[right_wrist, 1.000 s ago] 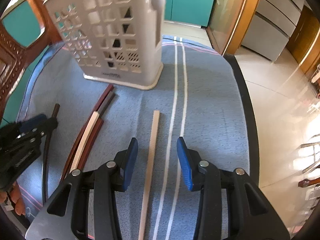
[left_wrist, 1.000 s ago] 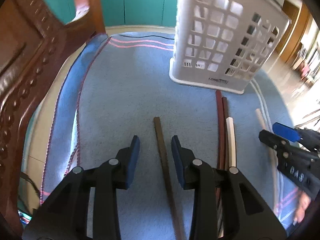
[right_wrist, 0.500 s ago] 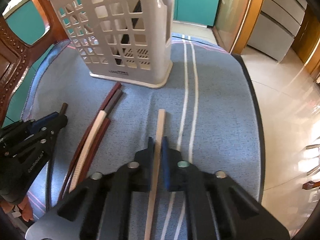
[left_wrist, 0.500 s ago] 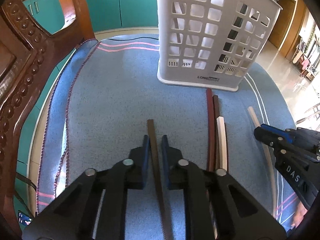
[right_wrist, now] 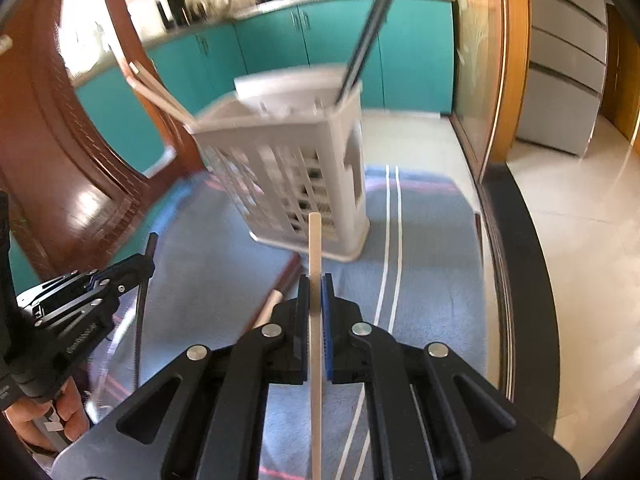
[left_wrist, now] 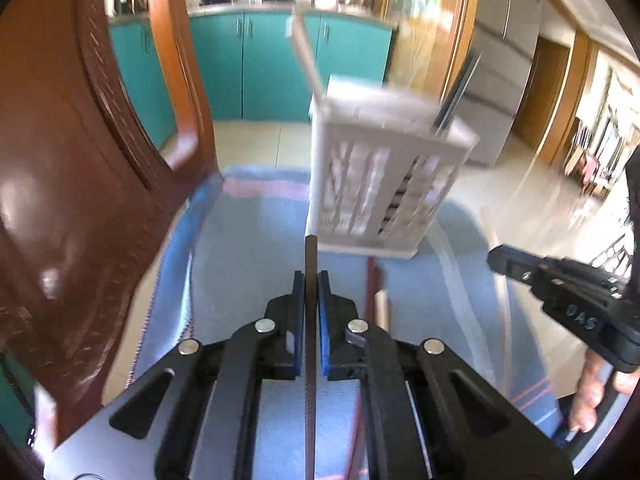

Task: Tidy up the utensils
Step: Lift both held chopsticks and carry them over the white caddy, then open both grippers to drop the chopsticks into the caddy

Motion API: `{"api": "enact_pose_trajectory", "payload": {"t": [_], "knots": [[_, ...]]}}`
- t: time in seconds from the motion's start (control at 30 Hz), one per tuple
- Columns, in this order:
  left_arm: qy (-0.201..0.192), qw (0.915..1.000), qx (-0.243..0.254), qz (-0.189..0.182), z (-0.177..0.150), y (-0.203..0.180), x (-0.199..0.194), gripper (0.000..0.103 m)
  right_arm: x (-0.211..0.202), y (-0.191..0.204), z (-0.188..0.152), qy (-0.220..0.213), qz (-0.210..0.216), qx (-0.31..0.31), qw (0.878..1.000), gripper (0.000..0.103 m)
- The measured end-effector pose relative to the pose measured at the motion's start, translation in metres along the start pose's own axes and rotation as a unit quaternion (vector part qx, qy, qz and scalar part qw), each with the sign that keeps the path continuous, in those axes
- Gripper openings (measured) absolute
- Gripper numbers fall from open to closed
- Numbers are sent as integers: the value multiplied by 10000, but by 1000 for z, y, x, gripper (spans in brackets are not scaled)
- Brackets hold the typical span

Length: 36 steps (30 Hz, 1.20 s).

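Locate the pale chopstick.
In the right wrist view the pale chopstick sits centre frame, clamped in the right hand-held gripper, its tip pointing at the white basket.

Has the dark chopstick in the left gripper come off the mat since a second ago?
Yes. The dark chopstick, clamped in the left gripper, has risen off the blue mat; its tip now overlaps the white basket's base.
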<state>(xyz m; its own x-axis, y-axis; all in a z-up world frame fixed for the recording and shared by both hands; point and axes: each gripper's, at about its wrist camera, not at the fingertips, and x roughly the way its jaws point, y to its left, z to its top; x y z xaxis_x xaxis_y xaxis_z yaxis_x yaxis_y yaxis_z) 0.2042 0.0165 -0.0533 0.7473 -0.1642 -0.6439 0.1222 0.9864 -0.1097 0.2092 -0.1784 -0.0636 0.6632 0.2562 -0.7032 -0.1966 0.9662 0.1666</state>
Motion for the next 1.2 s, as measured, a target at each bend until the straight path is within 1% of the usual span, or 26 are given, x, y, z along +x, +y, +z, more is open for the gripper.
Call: {"api": "enact_pose_trajectory", "payload": {"t": [0.1, 0.27, 0.3, 0.37, 0.5, 0.6, 0.63, 0.67, 0.77, 0.8, 0.87, 0.93, 1.0, 1.07, 1.13, 1.2], "knots": [[-306, 9995, 12, -29, 5, -11, -26, 7, -22, 5, 2, -226, 119, 29, 9997, 6], [-658, 9975, 10, -243, 25, -22, -58, 7, -59, 10, 10, -663, 269, 33, 9974, 6], [-710, 9971, 7, -272, 29, -22, -61, 7, -61, 11, 14, -725, 290, 36, 9969, 6], [-823, 9958, 10, -391, 41, -19, -69, 7, -72, 12, 26, -882, 346, 37, 9955, 6], [-1159, 9917, -41, -562, 83, -10, -89, 7, -96, 13, 64, -1328, 449, 106, 9901, 6], [-1518, 9856, -95, -744, 117, -6, -107, 7, -119, 12, 94, -1853, 674, 273, 9800, 6], [-1650, 9831, -127, -785, 129, -6, -114, 7, -127, 10, 106, -2064, 713, 363, 9752, 6], [-1792, 9805, -151, -796, 139, -7, -119, 7, -131, 8, 112, -2171, 714, 413, 9726, 7], [-2165, 9739, -197, -660, 161, -10, -128, 7, -143, 1, 132, -2778, 691, 637, 9560, 7], [-2306, 9710, -217, -594, 169, -12, -129, 7, -145, -2, 136, -2973, 635, 692, 9502, 7], [-2484, 9669, -281, -508, 182, -14, -125, 7, -140, -6, 141, -3177, 383, 702, 9448, 7], [-2618, 9636, -293, -452, 189, -18, -122, 7, -121, -10, 142, -3153, 170, 600, 9470, 7], [-2670, 9628, -276, -307, 196, -25, -109, 7, -93, -18, 142, -2837, 46, 585, 9571, 7], [-2623, 9644, -218, -244, 199, -29, -95, 7, -66, -24, 141, -2465, 29, 609, 9672, 7], [-2444, 9694, -168, -164, 197, -34, -66, 7, -44, -25, 135, -2172, -9, 568, 9745, 7], [-2231, 9746, -176, -58, 192, -36, -42, 7, -30, -22, 128, -1997, -56, 484, 9787, 7]]}}
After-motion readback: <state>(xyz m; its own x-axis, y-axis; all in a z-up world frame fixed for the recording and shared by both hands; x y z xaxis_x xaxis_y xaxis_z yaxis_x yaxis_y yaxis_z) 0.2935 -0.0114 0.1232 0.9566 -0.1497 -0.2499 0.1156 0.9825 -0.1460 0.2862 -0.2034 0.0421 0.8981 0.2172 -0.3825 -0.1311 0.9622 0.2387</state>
